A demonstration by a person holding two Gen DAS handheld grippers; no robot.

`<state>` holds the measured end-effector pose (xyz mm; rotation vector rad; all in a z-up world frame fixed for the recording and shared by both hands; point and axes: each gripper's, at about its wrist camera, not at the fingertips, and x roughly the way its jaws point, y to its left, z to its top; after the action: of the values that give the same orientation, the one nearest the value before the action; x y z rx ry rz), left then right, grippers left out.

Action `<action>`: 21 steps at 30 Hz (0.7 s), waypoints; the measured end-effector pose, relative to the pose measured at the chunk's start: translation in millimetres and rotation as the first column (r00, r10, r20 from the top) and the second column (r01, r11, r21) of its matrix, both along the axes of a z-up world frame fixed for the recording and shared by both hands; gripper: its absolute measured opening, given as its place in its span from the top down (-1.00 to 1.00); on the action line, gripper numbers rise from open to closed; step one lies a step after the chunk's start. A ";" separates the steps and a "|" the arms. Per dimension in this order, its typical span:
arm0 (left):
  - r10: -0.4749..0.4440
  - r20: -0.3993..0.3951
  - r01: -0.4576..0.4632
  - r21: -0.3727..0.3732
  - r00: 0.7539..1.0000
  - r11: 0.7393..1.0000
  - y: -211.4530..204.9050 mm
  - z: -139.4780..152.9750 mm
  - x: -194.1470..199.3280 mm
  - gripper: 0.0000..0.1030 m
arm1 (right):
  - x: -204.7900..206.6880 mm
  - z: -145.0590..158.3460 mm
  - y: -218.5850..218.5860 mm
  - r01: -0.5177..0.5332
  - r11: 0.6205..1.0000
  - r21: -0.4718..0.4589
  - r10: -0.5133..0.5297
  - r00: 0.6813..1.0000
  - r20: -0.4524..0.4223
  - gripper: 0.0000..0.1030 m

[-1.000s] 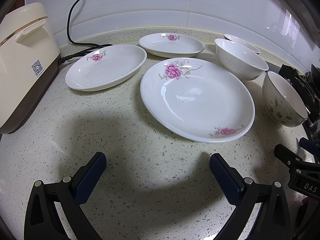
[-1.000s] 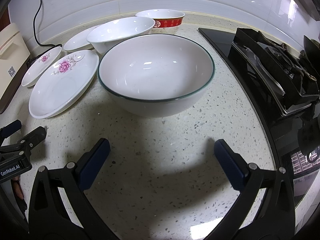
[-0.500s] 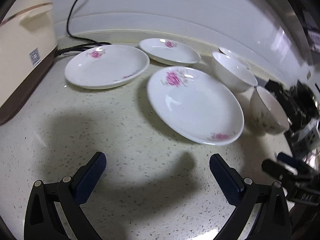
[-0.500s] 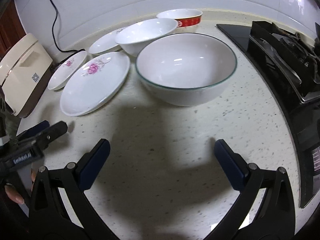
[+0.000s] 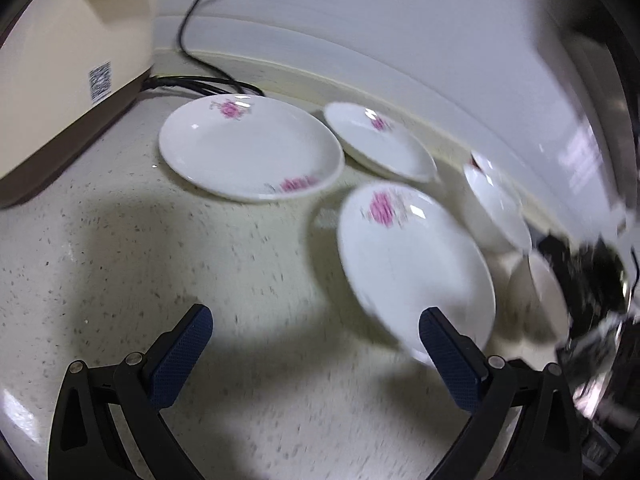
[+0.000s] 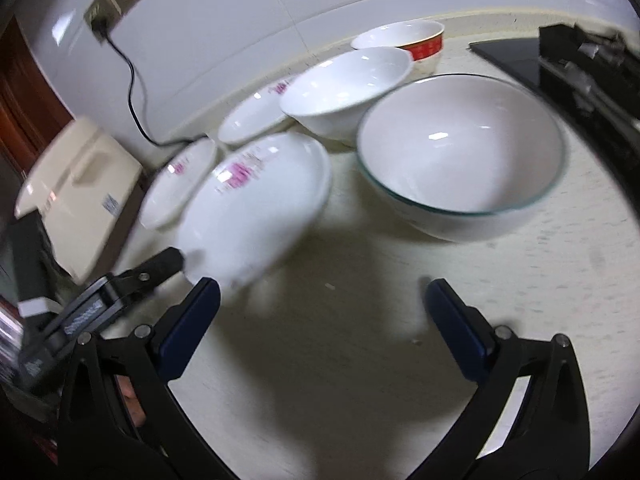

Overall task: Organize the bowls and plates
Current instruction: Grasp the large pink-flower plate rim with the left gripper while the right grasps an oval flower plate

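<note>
Three white plates with pink flowers lie on the speckled counter: a large plate (image 5: 412, 272) (image 6: 256, 208), a middle plate (image 5: 248, 152) (image 6: 180, 184) and a small one (image 5: 380, 144) (image 6: 260, 120). A plain white bowl (image 6: 348, 88) (image 5: 500, 208), a big green-rimmed bowl (image 6: 460, 152) and a red-banded bowl (image 6: 404, 40) stand to the right. My left gripper (image 5: 316, 356) is open and empty, its right finger beside the large plate's near rim; it also shows in the right wrist view (image 6: 120, 292). My right gripper (image 6: 320, 324) is open and empty, in front of the big bowl.
A cream rice cooker (image 5: 60, 60) (image 6: 80, 188) stands at the left with a black cord (image 5: 200, 40) running up the white tiled wall. A black gas stove (image 6: 580, 64) lies at the right. A patterned bowl (image 5: 536, 300) sits blurred at the right of the left wrist view.
Both grippers have swung to the left and tilted. The left gripper has come closer to the large flowered plate. The dishes have not moved.
</note>
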<state>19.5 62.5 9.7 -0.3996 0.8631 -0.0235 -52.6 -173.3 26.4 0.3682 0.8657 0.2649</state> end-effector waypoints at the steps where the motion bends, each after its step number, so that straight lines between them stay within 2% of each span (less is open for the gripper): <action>1: 0.013 -0.003 -0.013 0.010 1.000 1.000 -1.4 -0.1 3.7 -1.00 | 3.5 -0.2 3.2 0.005 1.000 0.016 -0.005 1.000 0.003 -0.99; 4: 0.054 -0.007 -0.054 0.073 0.999 0.996 -10.9 -1.2 14.1 -0.95 | 12.4 0.8 13.9 0.030 0.999 0.024 -0.030 1.000 0.008 -0.79; 5: 0.070 -0.008 -0.069 0.089 0.998 0.994 -13.3 -1.0 17.0 -0.83 | 15.0 1.2 17.2 0.037 0.999 0.018 -0.037 0.999 0.009 -0.62; 6: 0.083 -0.006 -0.082 0.097 0.996 0.992 -13.9 -1.0 19.5 -0.73 | 19.1 1.2 21.7 0.046 0.999 0.006 -0.046 0.999 0.009 -0.56; 8: 0.108 -0.005 -0.107 0.115 0.994 0.988 -15.4 -0.8 25.3 -0.65 | 24.8 1.8 25.6 0.060 0.998 -0.005 -0.060 0.998 0.011 -0.49; 10: 0.121 0.000 -0.120 0.131 0.993 0.984 -17.1 -1.1 29.2 -0.43 | 30.6 1.1 29.5 0.064 0.998 -0.014 -0.063 0.998 0.016 -0.35; 11: 0.117 0.002 -0.116 0.148 0.993 0.982 -19.5 -1.2 30.4 -0.16 | 32.7 -0.1 30.0 0.063 0.998 -0.017 -0.063 0.998 0.015 -0.09; 12: 0.108 0.003 -0.107 0.161 0.994 0.981 -21.8 -1.3 31.2 0.17 | 35.1 -1.4 30.5 0.064 0.998 -0.017 -0.063 0.998 0.007 0.29; 13: 0.075 0.013 -0.076 0.148 0.997 0.986 -24.1 -1.5 31.0 0.36 | 37.0 -3.7 28.4 0.072 0.997 -0.022 -0.072 0.997 -0.004 0.41; 14: 0.032 0.024 -0.034 0.106 0.999 0.994 -25.2 -1.5 28.0 0.63 | 36.7 -5.1 27.3 0.076 0.997 -0.015 -0.076 0.997 -0.007 0.54; 17: 0.028 0.032 -0.029 0.035 0.999 0.999 -15.0 -3.4 22.4 0.69 | 32.6 -7.6 21.8 0.073 0.997 0.032 -0.073 0.997 -0.006 0.57; 21: 0.045 0.042 -0.045 0.010 0.998 0.999 -8.5 -2.7 4.8 0.71 | 21.0 -1.5 23.5 0.057 0.998 0.035 -0.059 0.998 0.038 0.58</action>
<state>24.3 54.0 7.0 -0.4069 0.8122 0.0145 -31.5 -149.8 24.9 0.4181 0.8111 0.2327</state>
